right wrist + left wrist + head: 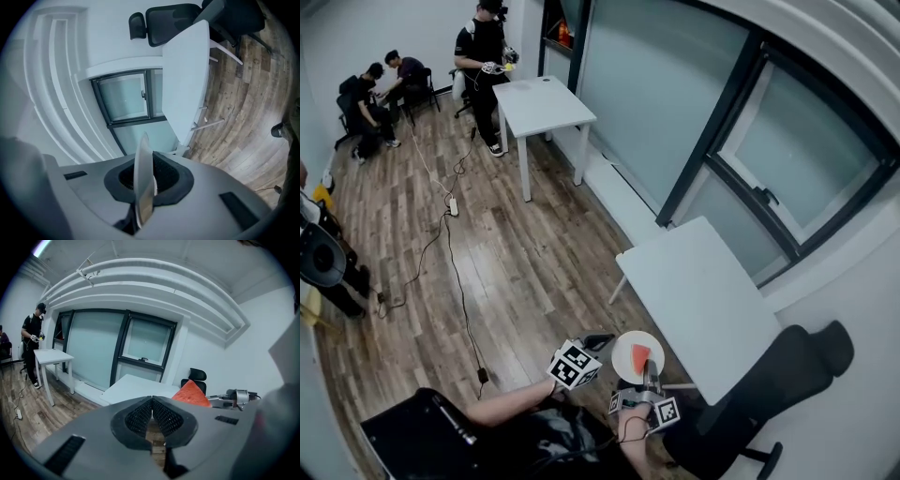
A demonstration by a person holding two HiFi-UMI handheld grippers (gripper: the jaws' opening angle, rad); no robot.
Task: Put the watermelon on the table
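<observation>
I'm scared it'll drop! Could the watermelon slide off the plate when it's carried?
It probably could: the watermelon slice lies loose on a smooth white plate. The right gripper pinches only the rim, so the plate may tilt. Being flat-sided, the slice likely won't roll.

Two white tables [546, 105] [698, 300], one white plate [622, 356], one watermelon slice [640, 357], two tools [602, 340] [649, 367], three people [483, 56] [367, 98] [405, 75] at the far end.

watermelon [640, 357]: red wedge, tip up, sits on a white plate [623, 354]
position: not on the table [698, 300] yet, just beside its near long edge
table: white, rectangular, by the window
</observation>
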